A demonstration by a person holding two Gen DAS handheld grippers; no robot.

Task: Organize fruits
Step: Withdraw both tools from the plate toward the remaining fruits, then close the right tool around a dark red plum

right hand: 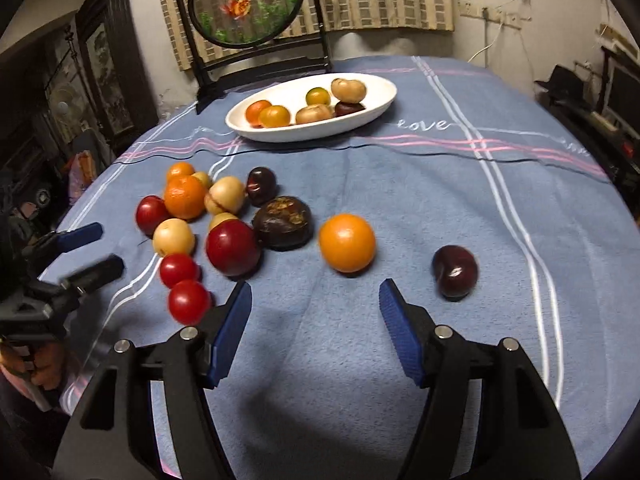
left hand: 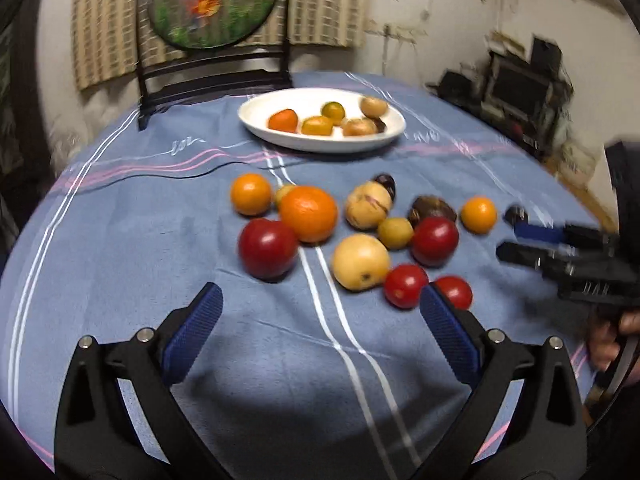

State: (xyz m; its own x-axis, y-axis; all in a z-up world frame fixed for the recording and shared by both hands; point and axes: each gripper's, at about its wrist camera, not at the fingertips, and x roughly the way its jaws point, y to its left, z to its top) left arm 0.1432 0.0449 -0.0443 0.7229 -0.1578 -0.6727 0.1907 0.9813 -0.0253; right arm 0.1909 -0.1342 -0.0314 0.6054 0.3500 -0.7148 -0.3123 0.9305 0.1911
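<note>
Loose fruit lies on the blue tablecloth: a big orange, red tomatoes, a yellow fruit and dark brown ones. A white oval plate further back holds several small fruits. My left gripper is open and empty, just short of the yellow fruit and a small tomato. My right gripper is open and empty, with an orange just ahead and a dark red fruit to its right. Each gripper shows in the other's view: the right gripper, the left gripper.
A dark wooden stand with a round goldfish picture rises behind the plate. Dark furniture and clutter line the wall to the right. A hand holds the right gripper's handle. The table edge curves away on both sides.
</note>
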